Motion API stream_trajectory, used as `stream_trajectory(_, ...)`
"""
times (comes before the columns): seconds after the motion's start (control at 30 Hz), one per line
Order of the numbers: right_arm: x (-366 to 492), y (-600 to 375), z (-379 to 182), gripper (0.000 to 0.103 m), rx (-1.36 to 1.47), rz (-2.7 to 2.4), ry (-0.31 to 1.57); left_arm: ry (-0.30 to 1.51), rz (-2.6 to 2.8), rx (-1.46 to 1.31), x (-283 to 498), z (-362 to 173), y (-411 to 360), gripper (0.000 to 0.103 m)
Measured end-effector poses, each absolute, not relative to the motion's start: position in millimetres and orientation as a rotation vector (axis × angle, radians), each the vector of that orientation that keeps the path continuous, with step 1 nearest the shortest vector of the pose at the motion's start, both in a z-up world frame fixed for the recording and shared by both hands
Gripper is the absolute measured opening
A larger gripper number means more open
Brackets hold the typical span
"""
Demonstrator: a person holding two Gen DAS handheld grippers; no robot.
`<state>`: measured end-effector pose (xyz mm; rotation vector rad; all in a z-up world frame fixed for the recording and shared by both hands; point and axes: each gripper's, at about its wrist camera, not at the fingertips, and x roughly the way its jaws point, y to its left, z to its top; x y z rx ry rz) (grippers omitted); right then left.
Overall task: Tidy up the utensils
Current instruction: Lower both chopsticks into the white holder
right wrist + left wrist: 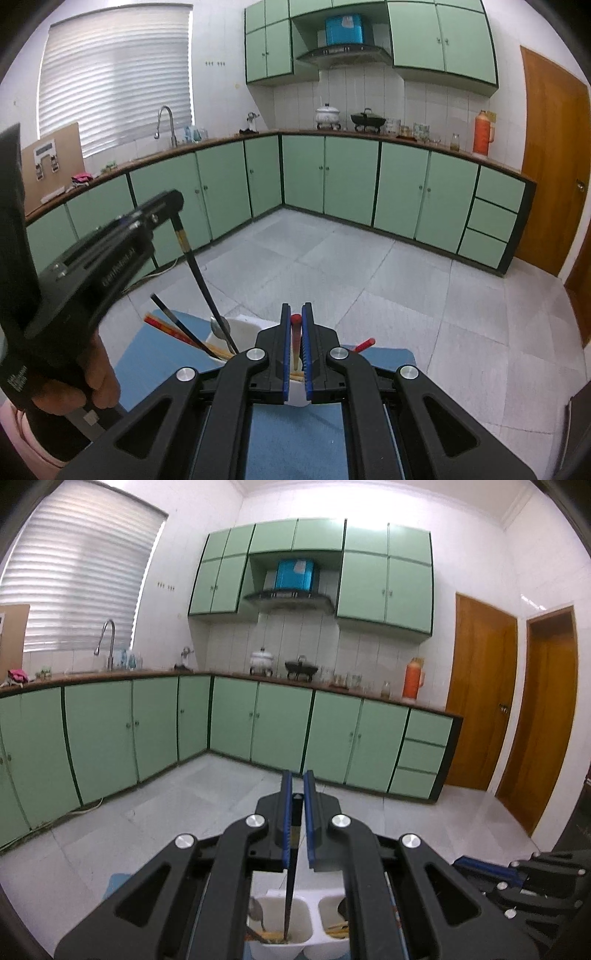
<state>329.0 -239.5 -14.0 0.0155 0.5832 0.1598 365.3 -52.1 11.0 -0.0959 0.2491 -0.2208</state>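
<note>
My left gripper (297,781) is shut on a black chopstick (290,882) that hangs tip-down into the left compartment of a white utensil holder (295,941), beside a metal spoon (255,912) and other chopsticks. In the right wrist view the left gripper (173,206) holds that black chopstick (199,273) over the white holder (245,326). My right gripper (296,314) is shut on a red-tipped chopstick (296,332) standing over the holder's right side. Another red-tipped chopstick (364,345) pokes out to the right.
The holder stands on a blue mat (295,435). More chopsticks (173,328) lean out of the holder to the left. Green cabinets (351,177) and a grey tiled floor (369,277) lie beyond. A wooden door (550,158) is at right.
</note>
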Motion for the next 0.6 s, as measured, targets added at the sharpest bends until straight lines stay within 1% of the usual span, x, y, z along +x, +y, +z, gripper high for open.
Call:
stream_trajectory(0.27, 335.6, -233.5, -36.9, 0.006, 0.011, 0.164, 0.620, 0.321, -0.209, -0.070, 375.7, -17.8, -45.4, 0.005)
stream_trajectory(0.6, 343.3, -231.1, -48.0, 0.006, 0.023, 0.179, 0.652, 0.374, -0.203, -0.064, 381.2, -34.2, -38.1, 0.006)
